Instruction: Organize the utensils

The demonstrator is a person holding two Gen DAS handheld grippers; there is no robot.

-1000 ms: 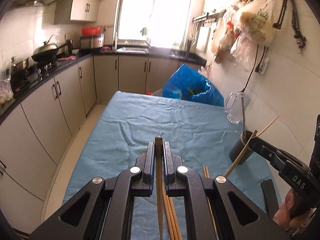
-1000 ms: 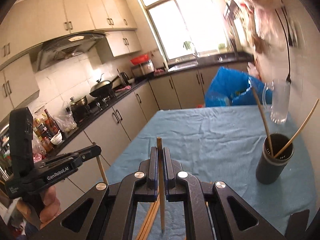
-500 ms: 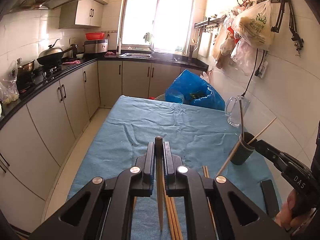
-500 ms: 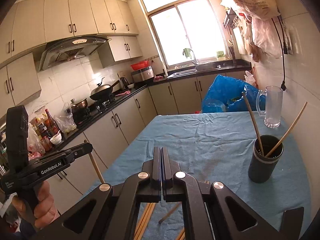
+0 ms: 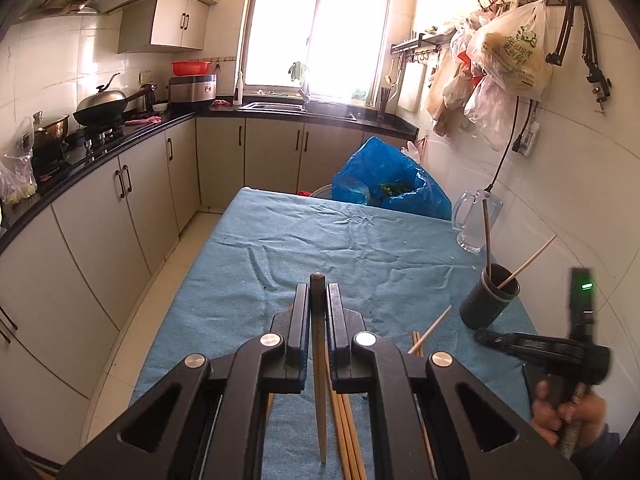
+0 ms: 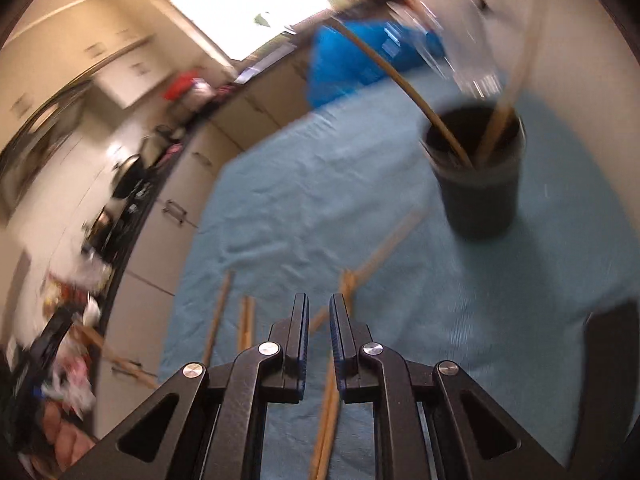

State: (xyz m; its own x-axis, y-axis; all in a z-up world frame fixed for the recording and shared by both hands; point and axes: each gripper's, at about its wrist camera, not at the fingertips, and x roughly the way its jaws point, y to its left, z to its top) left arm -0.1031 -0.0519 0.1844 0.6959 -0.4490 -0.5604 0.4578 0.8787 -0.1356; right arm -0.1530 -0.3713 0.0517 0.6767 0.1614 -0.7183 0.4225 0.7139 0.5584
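My left gripper (image 5: 319,286) is shut on a wooden chopstick (image 5: 320,376) and holds it upright above the blue cloth (image 5: 320,248). Several loose chopsticks (image 5: 348,432) lie on the cloth below it, and one (image 5: 430,330) lies slanted toward the dark cup (image 5: 489,300), which holds two chopsticks. My right gripper (image 6: 319,300) is slightly open and empty, tilted over the loose chopsticks (image 6: 376,256), with the cup (image 6: 478,178) ahead on the right. It also shows at the right of the left wrist view (image 5: 484,336). The right wrist view is blurred.
A glass mug (image 5: 474,220) stands by the right wall behind the cup. A blue plastic bag (image 5: 388,188) sits at the table's far end. Cabinets and a counter (image 5: 100,140) with a wok run along the left. Bags hang on the right wall.
My right gripper has let go of its chopstick, which now lies on the cloth near the cup, and has swung down toward the table. My left gripper still holds its chopstick.
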